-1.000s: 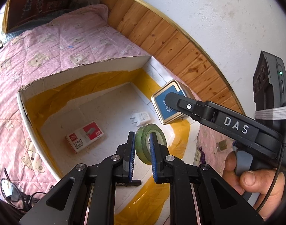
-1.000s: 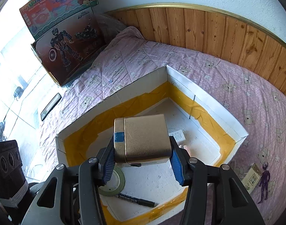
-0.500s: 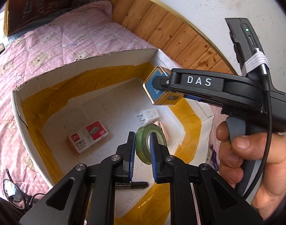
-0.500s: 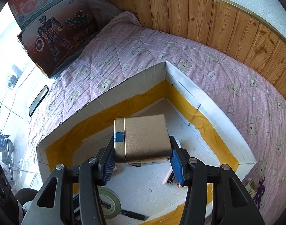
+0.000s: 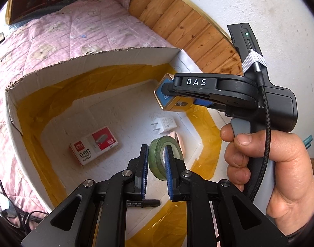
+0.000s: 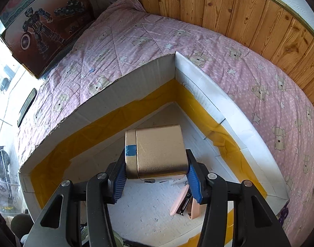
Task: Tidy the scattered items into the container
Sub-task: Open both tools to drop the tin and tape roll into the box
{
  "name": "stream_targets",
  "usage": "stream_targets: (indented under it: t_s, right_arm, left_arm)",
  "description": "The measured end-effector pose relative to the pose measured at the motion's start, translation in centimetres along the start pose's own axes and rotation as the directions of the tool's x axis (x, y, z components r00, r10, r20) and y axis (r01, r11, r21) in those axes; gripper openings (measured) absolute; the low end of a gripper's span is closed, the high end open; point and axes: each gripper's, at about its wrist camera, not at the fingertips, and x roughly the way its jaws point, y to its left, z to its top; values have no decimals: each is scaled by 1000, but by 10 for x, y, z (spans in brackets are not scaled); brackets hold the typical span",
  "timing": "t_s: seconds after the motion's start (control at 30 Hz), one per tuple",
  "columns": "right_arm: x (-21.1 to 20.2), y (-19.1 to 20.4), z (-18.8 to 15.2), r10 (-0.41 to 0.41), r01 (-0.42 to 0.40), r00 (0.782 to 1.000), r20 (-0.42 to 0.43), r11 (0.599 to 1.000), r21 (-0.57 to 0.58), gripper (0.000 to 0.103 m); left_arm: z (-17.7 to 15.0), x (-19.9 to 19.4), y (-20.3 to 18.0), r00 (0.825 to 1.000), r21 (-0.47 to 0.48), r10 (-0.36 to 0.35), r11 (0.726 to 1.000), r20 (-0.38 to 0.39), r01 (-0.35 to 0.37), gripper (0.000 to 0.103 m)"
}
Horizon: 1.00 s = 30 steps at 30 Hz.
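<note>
The container is a white cardboard box (image 5: 95, 61) lined with yellow tape, lying on a pink quilt. My left gripper (image 5: 155, 150) hangs over its near side, shut on the rim of a green tape roll (image 5: 174, 146). My right gripper (image 6: 155, 158) is shut on a gold tin (image 6: 161, 150) with a blue label, low inside the box (image 6: 136, 86) near its far corner. From the left wrist the tin (image 5: 163, 96) shows above the box floor, and a hand (image 5: 259, 154) holds that gripper. A staples box (image 5: 94, 145), a white plug (image 5: 165, 123), a pink stapler (image 6: 185, 201) and a black marker (image 5: 144, 202) lie inside.
The pink bear quilt (image 6: 218, 57) surrounds the box, with a wood-panelled wall (image 6: 218, 6) behind. A toy carton with a robot picture (image 6: 43, 26) leans at the far left. A dark flat device (image 6: 27, 107) lies on the quilt's left edge. Glasses and a cable (image 5: 6, 205) sit near the left gripper.
The right gripper has carried the gold tin down and further over the box, deeper toward its far corner. The left gripper has stayed put with the tape roll.
</note>
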Motion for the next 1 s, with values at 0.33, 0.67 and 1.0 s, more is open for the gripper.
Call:
stream_targets:
  t_s: [0.33, 0.67, 1.0]
  right_arm:
    - [6, 1, 7, -26, 26, 1000, 2, 1000, 1, 55]
    - [-21, -10, -11, -10, 8, 999, 40, 999, 35, 58]
    - [-97, 0, -67, 64, -68, 985, 162, 998, 18, 58]
  left_arm:
    - [4, -1, 6, 998, -63, -62, 996, 1, 62, 24]
    - [1, -1, 1, 998, -41, -68, 997, -10, 67, 32]
    - [-18, -23, -9, 998, 54, -50, 997, 29, 48, 34]
